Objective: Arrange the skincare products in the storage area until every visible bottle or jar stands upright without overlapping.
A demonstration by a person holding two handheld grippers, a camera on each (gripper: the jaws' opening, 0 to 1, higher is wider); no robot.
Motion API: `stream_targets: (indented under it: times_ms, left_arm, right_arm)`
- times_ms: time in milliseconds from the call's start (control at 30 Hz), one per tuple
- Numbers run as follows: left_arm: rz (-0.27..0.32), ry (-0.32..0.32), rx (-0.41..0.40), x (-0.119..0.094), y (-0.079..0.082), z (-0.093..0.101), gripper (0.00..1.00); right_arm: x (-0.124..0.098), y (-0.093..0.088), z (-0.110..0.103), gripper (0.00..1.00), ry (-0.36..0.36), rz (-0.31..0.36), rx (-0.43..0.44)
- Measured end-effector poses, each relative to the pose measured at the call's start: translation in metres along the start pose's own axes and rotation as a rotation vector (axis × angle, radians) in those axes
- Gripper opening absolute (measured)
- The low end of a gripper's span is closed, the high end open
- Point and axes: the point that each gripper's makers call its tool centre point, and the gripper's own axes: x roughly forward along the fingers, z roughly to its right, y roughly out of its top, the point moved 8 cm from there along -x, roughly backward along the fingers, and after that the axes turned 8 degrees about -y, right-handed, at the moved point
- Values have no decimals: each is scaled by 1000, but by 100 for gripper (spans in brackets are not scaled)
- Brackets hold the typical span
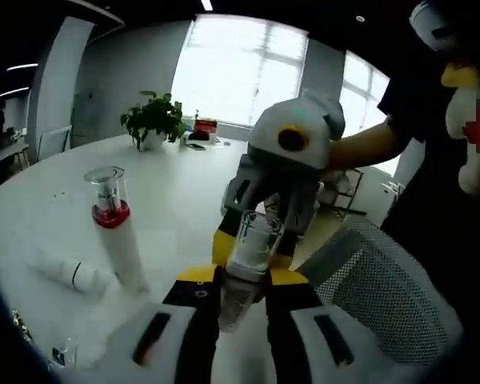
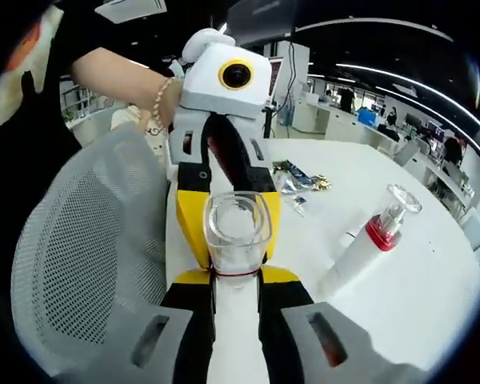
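Between both grippers, held above the white table (image 1: 168,192) beside the mesh chair (image 1: 384,296): one white bottle (image 1: 242,280) with a clear cap (image 1: 254,238), pinched from two ends. Left gripper (image 1: 242,290) clamped on the bottle's white body in the left gripper view; right gripper (image 1: 256,240) reaching in from the far side, yellow-tipped, closed around the clear cap end. Same grasp from the right gripper view: right gripper (image 2: 237,276) squeezing the bottle (image 2: 237,320) near a red band just below the clear cap (image 2: 238,228), left gripper (image 2: 228,216) meeting it from opposite, yellow tips flanking the cap. Just left of the held bottle in the left gripper view, standing upright on the table: a second white bottle (image 1: 116,232) with a red collar and clear cap; touching or just beside its base, a small white bottle (image 1: 72,272) lying on its side. Further back, a potted plant (image 1: 154,118) near the window. Right gripper view: the red-collared bottle (image 2: 368,244) to the right, foil packets (image 2: 300,180) beyond it on the table (image 2: 400,296), mesh chair (image 2: 80,256) at left.
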Motion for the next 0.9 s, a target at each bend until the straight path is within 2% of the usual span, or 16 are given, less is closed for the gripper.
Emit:
stream_targets:
  times_ms: [33, 267, 400, 567, 733, 900]
  left_arm:
    - [19, -4, -7, 1, -3, -1, 15]
    - [28, -9, -21, 9, -22, -10, 15]
    - [30, 0, -42, 11, -31, -15, 15]
    - [19, 10, -42, 12, -34, -16, 16]
    - [19, 16, -34, 11, -33, -20, 16]
    - [1, 23, -21, 11, -31, -26, 15]
  right_arm:
    - [1, -2, 1, 19, 2, -23, -5]
    - [16, -15, 2, 19, 27, -143, -41]
    - [22, -19, 3, 19, 33, -183, -44]
    - [25, -22, 1, 19, 38, -204, -45]
    - [24, -24, 5, 19, 37, -192, -22]
    - [25, -24, 10, 19, 35, -191, -38]
